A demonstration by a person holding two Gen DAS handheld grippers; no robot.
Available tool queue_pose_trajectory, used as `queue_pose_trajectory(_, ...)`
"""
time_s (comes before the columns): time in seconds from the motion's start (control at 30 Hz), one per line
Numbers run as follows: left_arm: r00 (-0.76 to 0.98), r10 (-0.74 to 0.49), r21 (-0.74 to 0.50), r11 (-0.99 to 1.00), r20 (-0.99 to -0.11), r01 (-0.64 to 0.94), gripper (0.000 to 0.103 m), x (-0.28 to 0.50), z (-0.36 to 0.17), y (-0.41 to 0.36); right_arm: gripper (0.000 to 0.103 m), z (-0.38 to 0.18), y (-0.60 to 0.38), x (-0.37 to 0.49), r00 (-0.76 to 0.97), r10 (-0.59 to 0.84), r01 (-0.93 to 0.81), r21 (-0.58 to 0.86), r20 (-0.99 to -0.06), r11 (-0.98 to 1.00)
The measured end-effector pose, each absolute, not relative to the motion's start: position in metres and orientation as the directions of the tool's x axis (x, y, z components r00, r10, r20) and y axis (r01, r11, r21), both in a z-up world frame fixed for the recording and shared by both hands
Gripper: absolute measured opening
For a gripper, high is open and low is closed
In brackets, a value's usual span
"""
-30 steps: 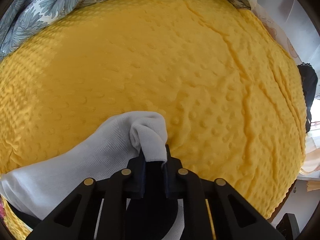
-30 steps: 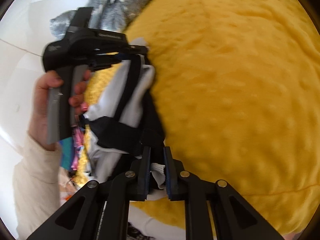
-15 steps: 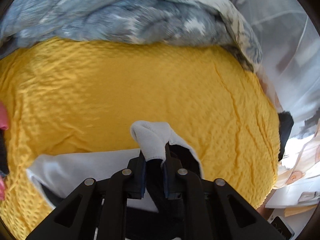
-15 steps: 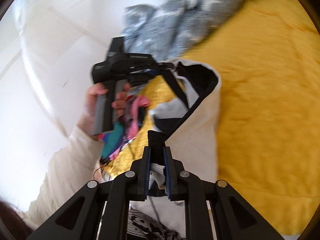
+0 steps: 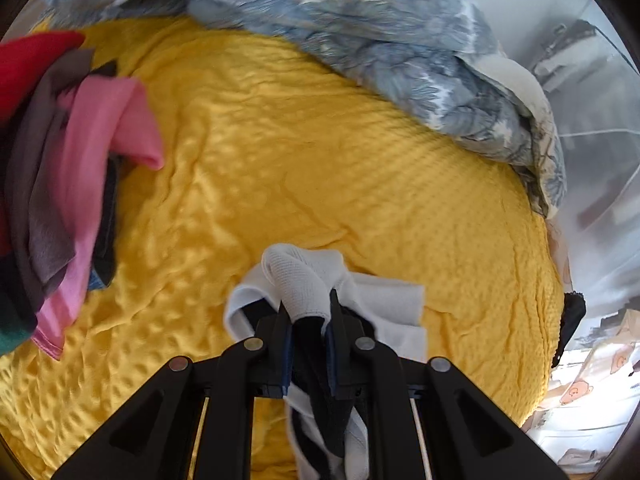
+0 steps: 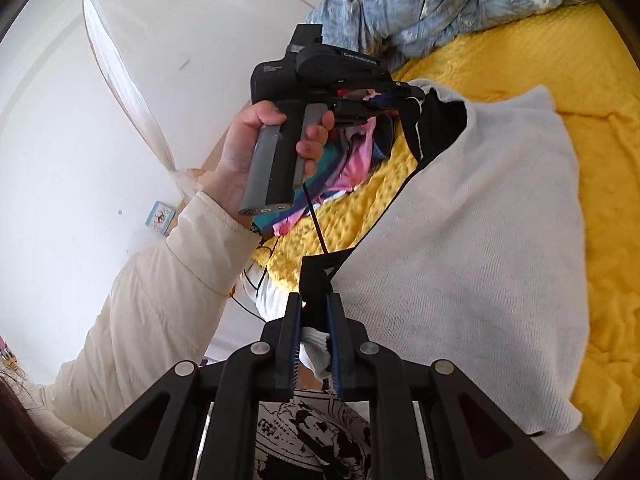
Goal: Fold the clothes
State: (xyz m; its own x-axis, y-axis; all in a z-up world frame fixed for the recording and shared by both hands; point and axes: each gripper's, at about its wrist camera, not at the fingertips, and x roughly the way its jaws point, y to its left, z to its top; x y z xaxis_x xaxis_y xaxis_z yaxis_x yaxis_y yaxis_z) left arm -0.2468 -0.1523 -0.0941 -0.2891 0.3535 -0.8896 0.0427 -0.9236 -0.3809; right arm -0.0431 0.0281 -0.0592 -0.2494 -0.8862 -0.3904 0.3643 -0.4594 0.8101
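Above the yellow blanket point(image 5: 304, 168), both claws (left claw point(image 5: 307, 312), right claw point(image 6: 314, 312)) pinch the white garment point(image 6: 460, 264).

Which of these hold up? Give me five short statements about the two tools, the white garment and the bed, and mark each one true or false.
1. The left tool is shut on the white garment. True.
2. The right tool stands open and holds nothing. False: it is shut on the garment's black-trimmed edge.
3. The garment hangs spread between the two tools above the yellow blanket. True.
4. The clothes pile with the pink piece lies on the blue-grey duvet. False: it lies on the yellow blanket, apart from the duvet.
5. The garment is plain white with no trim. False: it has a black neckline.
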Motion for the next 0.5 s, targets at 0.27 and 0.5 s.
queue_pose_trajectory(0.27,-0.252,0.415,-0.450,-0.888,-0.874,0.098,0.019,-0.249,-0.126,-0.177,0.017,-0.083,-0.003,-0.055,-0.168,-0.857,0.361,0.779,-0.486,-0.513)
queue_pose_trajectory(0.5,-0.238,0.450,-0.491,-0.856,-0.861,0.158,0.023,-0.237,-0.130,-0.212,0.046,-0.100,-0.014,-0.051,-0.020,-0.818,0.323,0.771,-0.574,-0.549)
